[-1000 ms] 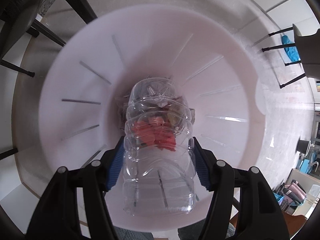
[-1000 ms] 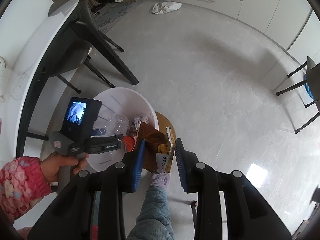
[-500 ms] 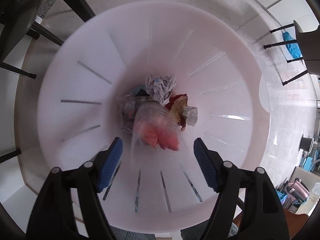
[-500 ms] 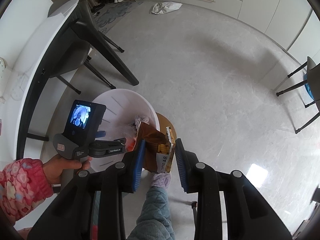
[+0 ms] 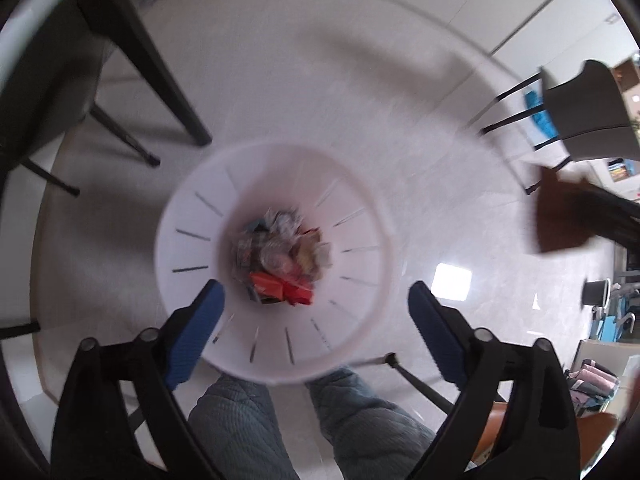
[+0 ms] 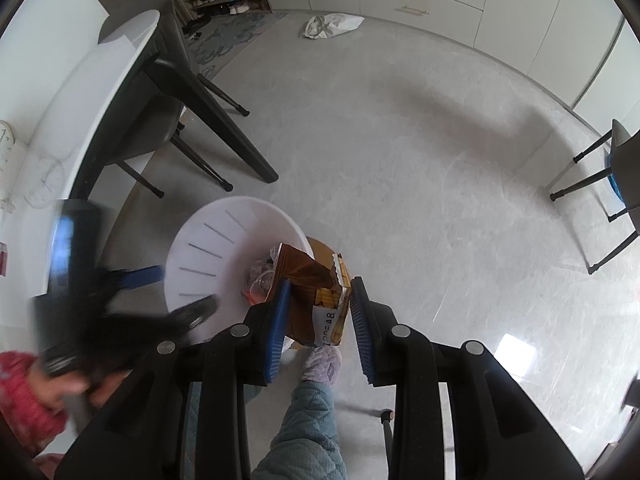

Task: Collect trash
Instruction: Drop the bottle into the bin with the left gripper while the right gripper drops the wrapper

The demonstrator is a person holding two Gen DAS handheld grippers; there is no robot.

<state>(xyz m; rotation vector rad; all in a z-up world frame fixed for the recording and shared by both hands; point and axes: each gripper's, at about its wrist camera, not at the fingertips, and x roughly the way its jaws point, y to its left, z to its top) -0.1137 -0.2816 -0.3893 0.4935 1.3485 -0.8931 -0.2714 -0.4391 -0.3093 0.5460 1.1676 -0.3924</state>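
Note:
A white trash bin (image 5: 192, 240) stands on the floor below my left gripper (image 5: 316, 304), which is open and empty, raised above the bin. Trash lies at the bin's bottom: a clear plastic bottle (image 5: 276, 256), red wrappers (image 5: 282, 290) and crumpled paper. In the right wrist view the bin (image 6: 208, 248) is at lower left. My right gripper (image 6: 318, 304) is shut on a torn brown cardboard package (image 6: 316, 300), held over the bin's right rim. That package shows blurred at the right of the left wrist view (image 5: 560, 216).
A black-legged white table (image 6: 120, 80) and a chair stand left of the bin. Another chair (image 6: 616, 184) is at the far right. A white bag (image 6: 332, 24) lies by the cabinets. My legs and slipper (image 6: 324, 364) are below the grippers.
My left gripper opened and dropped the clear bottle into the bin, then rose well above it. The right gripper still holds the cardboard package, now a little closer over the bin.

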